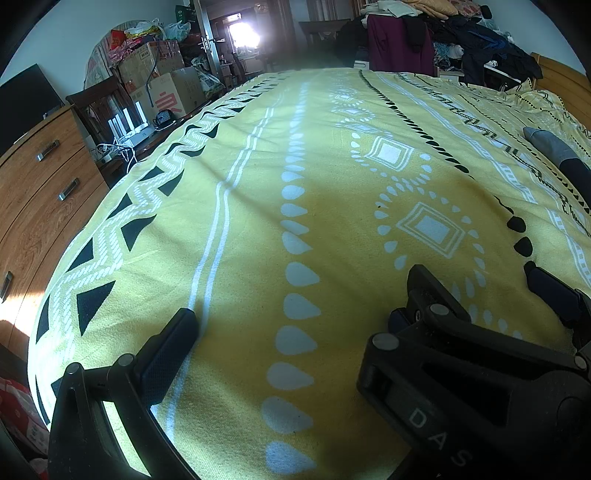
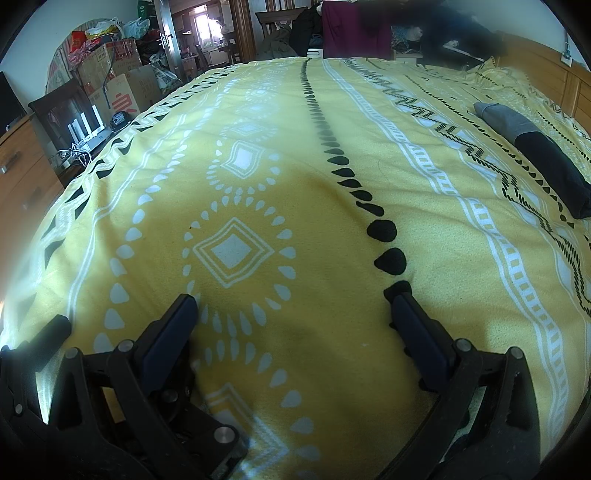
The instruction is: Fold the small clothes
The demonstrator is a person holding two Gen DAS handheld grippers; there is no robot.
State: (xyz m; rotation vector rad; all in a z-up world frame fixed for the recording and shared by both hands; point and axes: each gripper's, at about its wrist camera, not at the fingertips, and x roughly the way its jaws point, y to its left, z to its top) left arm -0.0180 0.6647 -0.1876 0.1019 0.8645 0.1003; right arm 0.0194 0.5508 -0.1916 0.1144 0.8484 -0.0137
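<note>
Left wrist view: the left gripper [image 1: 303, 295] hangs low over the bed [image 1: 258, 206], jaws wide apart, nothing between them.
Right gripper: seen in the right wrist view, the right gripper [image 2: 291, 299] is also low over the bed, jaws spread, empty; in the left view it shows just right of the left gripper.
Garment: a folded grey-and-dark garment [image 2: 535, 151] lies on the bed far to the right of both grippers, near the headboard [image 2: 546, 70]; well apart from either gripper.
Open room: the yellow patterned cover ahead of both grippers is bare and nearly flat, with faint creases.
Left edge: the bed falls away to the left beside a wooden dresser [image 1: 40, 184]; a gap with cables and white devices [image 1: 129, 129] lies beyond it.
Far edge: the bed ends at a pile of clothes [image 1: 443, 37] and a doorway [image 1: 240, 33].
Room: stacked boxes [image 1: 166, 85] and bags fill the far left corner; sun brightens the dresser's side.
</note>
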